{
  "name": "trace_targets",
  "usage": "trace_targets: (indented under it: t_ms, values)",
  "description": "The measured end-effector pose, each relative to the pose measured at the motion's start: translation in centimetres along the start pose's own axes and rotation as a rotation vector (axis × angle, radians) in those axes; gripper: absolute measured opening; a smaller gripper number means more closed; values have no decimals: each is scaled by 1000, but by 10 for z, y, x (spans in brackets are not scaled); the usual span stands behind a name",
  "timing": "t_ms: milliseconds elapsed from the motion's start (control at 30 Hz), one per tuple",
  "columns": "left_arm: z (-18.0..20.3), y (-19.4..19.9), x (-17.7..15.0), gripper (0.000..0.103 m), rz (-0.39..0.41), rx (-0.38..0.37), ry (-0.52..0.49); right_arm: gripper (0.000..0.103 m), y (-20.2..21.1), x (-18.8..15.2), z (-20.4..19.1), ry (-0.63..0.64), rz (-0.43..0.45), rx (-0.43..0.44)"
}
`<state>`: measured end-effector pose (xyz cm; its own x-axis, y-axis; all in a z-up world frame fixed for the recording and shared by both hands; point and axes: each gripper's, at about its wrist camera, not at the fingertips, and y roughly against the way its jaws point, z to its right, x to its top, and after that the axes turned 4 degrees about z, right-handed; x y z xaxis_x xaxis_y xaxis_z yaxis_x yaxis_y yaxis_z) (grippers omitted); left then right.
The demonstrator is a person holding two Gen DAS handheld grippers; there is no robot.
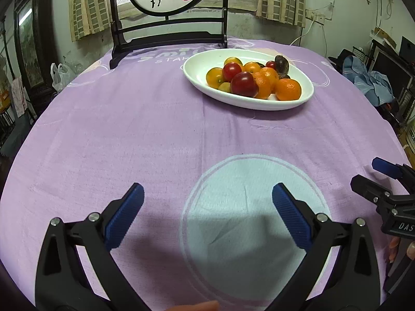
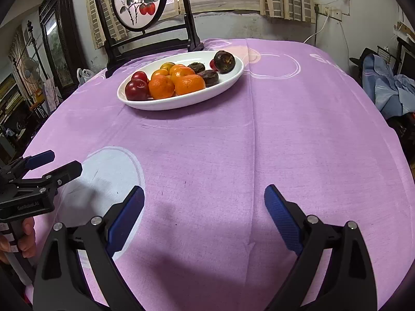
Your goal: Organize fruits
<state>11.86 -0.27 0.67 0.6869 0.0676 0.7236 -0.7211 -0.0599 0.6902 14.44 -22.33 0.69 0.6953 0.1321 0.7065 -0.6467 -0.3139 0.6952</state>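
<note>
Fruits (image 1: 255, 80) heaped in a white oval dish (image 1: 197, 71) toward the far side of the desk (image 1: 129, 129), well apart from both grippers. Desk draped in a lilac cloth (image 2: 285, 129) with a pale blue printed circle (image 1: 246, 207) near the front edge. Behind the dish, close to the far rim, a dark wooden stand carrying a round painted screen (image 2: 137, 2) of red fruit on a branch; beyond that, a window with checked curtains (image 1: 85, 5). Off to the right, blue fabric (image 2: 384, 88) piled on furniture; off to the left, a white plastic bag (image 1: 59, 73).

In the dish: oranges (image 2: 188, 84) at the middle, dark red plums (image 2: 136, 89) on one end, smaller yellow-orange fruit (image 1: 214, 77) behind, and blackish-brown wrinkled pieces (image 2: 224, 61) at the other end.

Left gripper (image 1: 207, 217) low over the blue circle, jaws spread wide, nothing between them. Right gripper (image 2: 205, 220) alongside over bare cloth, jaws likewise apart and empty. Nothing standing between either gripper and the dish.
</note>
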Motion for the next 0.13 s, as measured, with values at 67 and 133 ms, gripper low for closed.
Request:
trace_targets:
  t_ms: [67, 133]
  values:
    - [0, 0, 0, 101, 0, 2, -3, 94, -1, -1, -1, 4, -10, -7]
    - [2, -1, -1, 101, -3, 7, -13, 94, -2, -2, -1, 9, -19, -12]
